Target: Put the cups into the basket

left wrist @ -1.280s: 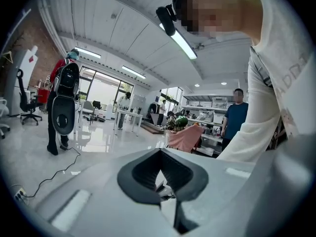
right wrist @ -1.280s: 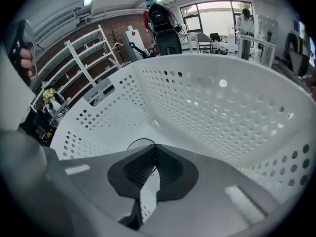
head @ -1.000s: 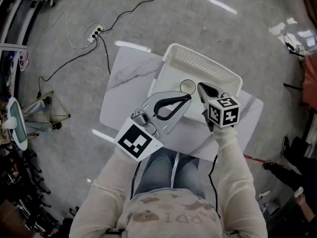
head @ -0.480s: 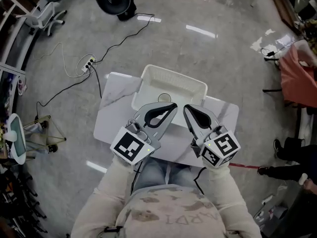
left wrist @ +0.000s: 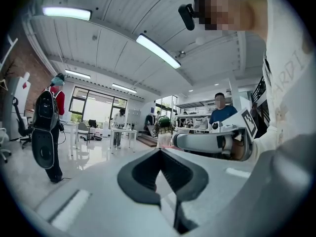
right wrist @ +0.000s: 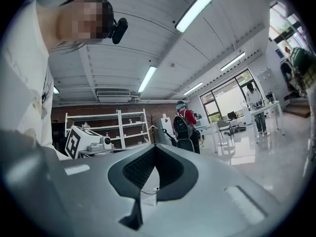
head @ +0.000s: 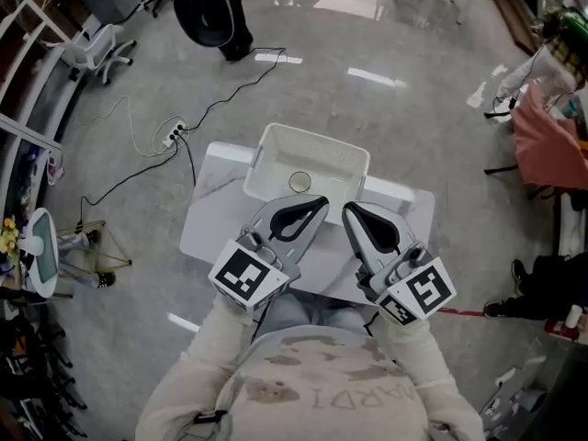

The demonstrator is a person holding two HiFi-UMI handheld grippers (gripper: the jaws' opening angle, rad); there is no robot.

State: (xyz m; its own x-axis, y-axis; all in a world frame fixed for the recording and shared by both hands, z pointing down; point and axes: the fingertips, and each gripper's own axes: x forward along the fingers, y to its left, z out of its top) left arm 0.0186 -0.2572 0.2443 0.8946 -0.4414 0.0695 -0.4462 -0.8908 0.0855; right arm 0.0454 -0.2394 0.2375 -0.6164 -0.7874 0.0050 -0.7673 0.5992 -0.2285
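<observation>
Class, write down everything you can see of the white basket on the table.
The basket is white, rectangular and open-topped, and looks like plastic, with a raised rim and sloping walls. It sits upright at the far side of the pale, marble-patterned table. One round cup, its opening upward, sits inside on the basket's floor.

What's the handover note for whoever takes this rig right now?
The left gripper is shut and empty, held above the near side of the table.
The right gripper is shut and empty, beside the left one.
The basket stands at the table's far side, with one cup inside it.
Done: that cup is in the basket.
Left: no other cup shows on the table, but the grippers hide part of it, so check there before calling the job finished.
</observation>
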